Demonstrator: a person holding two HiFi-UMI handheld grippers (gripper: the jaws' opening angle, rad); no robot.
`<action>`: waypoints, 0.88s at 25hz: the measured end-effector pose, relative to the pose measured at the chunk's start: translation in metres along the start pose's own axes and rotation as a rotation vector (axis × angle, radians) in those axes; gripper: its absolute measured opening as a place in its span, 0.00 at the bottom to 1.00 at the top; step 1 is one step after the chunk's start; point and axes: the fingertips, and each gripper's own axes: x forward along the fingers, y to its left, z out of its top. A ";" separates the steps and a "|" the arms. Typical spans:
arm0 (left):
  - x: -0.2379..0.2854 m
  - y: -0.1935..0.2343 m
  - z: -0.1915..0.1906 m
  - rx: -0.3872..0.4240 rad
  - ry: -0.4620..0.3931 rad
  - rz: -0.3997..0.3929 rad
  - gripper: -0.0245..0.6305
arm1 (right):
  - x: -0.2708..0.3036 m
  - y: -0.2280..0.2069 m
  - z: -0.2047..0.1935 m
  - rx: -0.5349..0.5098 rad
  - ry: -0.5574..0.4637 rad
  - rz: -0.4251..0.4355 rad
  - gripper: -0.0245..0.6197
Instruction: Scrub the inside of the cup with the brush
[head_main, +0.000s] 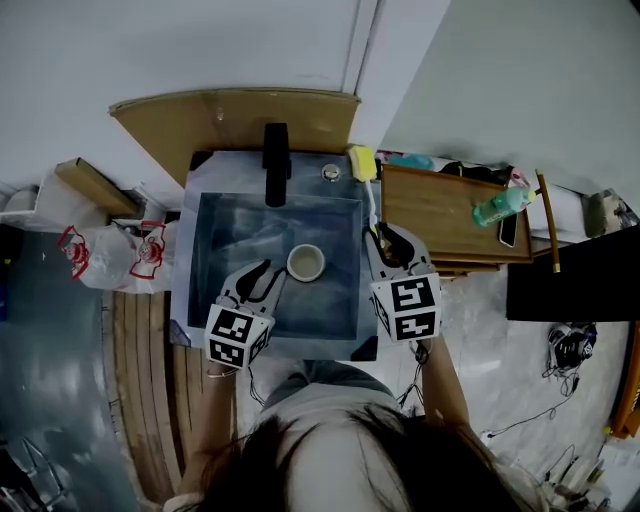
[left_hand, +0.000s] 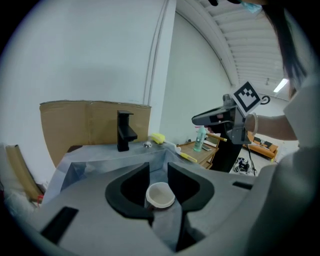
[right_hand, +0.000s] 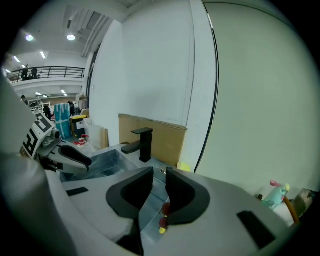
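A white cup (head_main: 305, 263) stands upright on the floor of the grey sink (head_main: 220, 250); in the left gripper view this cup (left_hand: 160, 195) shows just beyond the gap of the jaws. My left gripper (head_main: 268, 272) (left_hand: 158, 167) hangs open right beside the cup's left side, pressing on nothing. The brush (head_main: 368, 190), yellow-headed with a pale handle, lies along the sink's right rim. My right gripper (head_main: 385, 238) (right_hand: 159, 172) is open above the handle's red and yellow end (right_hand: 162, 220), not gripping it.
A black faucet (head_main: 276, 163) stands at the sink's back edge, with cardboard (head_main: 240, 115) behind it. Right of the sink is a wooden side table (head_main: 440, 215) with a green bottle (head_main: 500, 207) and a phone (head_main: 507, 230). Plastic bags (head_main: 110, 255) lie to the left.
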 end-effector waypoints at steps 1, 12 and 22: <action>0.004 0.002 -0.005 0.000 0.014 -0.002 0.21 | 0.004 -0.002 -0.004 0.001 0.013 0.000 0.18; 0.037 0.018 -0.062 0.018 0.165 -0.027 0.25 | 0.046 -0.025 -0.049 0.032 0.146 -0.010 0.24; 0.057 0.031 -0.110 0.017 0.286 -0.027 0.27 | 0.078 -0.034 -0.086 0.077 0.246 -0.017 0.27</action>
